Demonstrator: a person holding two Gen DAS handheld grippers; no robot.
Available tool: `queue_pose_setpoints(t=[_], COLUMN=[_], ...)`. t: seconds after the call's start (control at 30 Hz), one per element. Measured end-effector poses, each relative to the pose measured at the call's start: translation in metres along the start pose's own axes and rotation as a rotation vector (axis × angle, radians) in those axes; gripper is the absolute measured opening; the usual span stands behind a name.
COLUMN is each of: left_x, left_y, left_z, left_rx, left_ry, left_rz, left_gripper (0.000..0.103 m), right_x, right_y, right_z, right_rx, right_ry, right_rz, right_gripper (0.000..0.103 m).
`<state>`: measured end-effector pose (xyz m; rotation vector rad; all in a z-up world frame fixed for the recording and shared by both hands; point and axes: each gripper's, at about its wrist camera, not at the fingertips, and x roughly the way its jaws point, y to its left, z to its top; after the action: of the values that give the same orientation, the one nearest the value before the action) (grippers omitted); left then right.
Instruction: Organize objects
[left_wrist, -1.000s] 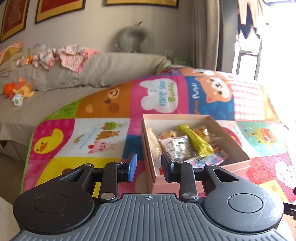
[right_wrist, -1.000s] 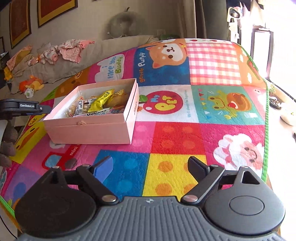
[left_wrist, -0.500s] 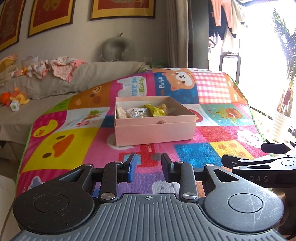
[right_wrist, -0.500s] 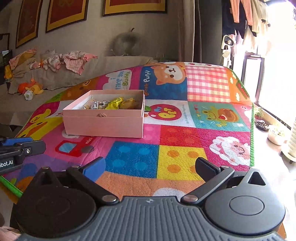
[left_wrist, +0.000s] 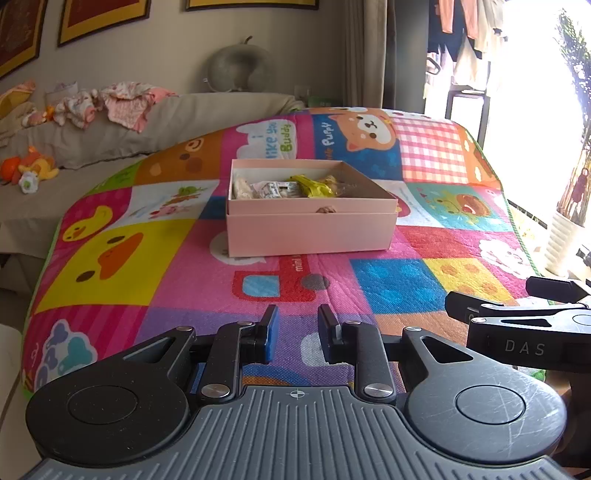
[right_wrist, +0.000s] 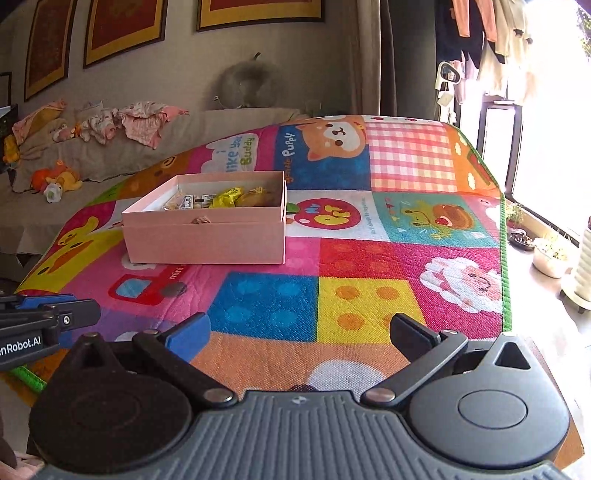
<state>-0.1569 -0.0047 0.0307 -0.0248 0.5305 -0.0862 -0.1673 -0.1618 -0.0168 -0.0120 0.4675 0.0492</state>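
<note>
Tongs first: the left gripper (left_wrist: 294, 334) has just been narrowing its jaws, which stand a small gap apart with nothing between them, hanging over the near part of the patchwork play mat (left_wrist: 155, 258). The right gripper (right_wrist: 300, 334) is spread wide and empty (its blue pad (right_wrist: 188, 336) shows clearly), above the mat's near edge. Well beyond both sits the pink box (left_wrist: 310, 225), lidless, resting on the mat with snack packets (left_wrist: 314, 185) inside. Behind it runs a grey sofa (left_wrist: 207, 110) strewn with clothes (left_wrist: 122, 105).
</note>
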Motion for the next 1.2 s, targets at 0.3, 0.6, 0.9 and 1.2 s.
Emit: queue_pose_setpoints(t=[0.3,0.6,0.9,1.2], left_x=[0.003,0.007,0.007,0.001], left_y=[-0.004,-0.003,-0.002,0.001], left_z=[-0.002,-0.002,-0.002,0.001], left_rx=[0.020,0.010,0.010,0.003], left_ry=[0.017,0.027,0.028,0.004], left_rz=[-0.005,-0.006,-0.012,-0.038], left_gripper=[0.027,0.026,0.027,0.027], right_x=[0.006,0.013,0.013,0.013], right_y=[0.000,0.000,0.003,0.001], right_z=[-0.001,-0.002,-0.002,-0.002], right_rx=[0.013,0.016,0.007,0.013], right_ry=[0.024,0.040,0.040,0.048], right_rz=[0.007,0.008,0.015,0.024], right_gripper=[0.103,0.103,0.103,0.103])
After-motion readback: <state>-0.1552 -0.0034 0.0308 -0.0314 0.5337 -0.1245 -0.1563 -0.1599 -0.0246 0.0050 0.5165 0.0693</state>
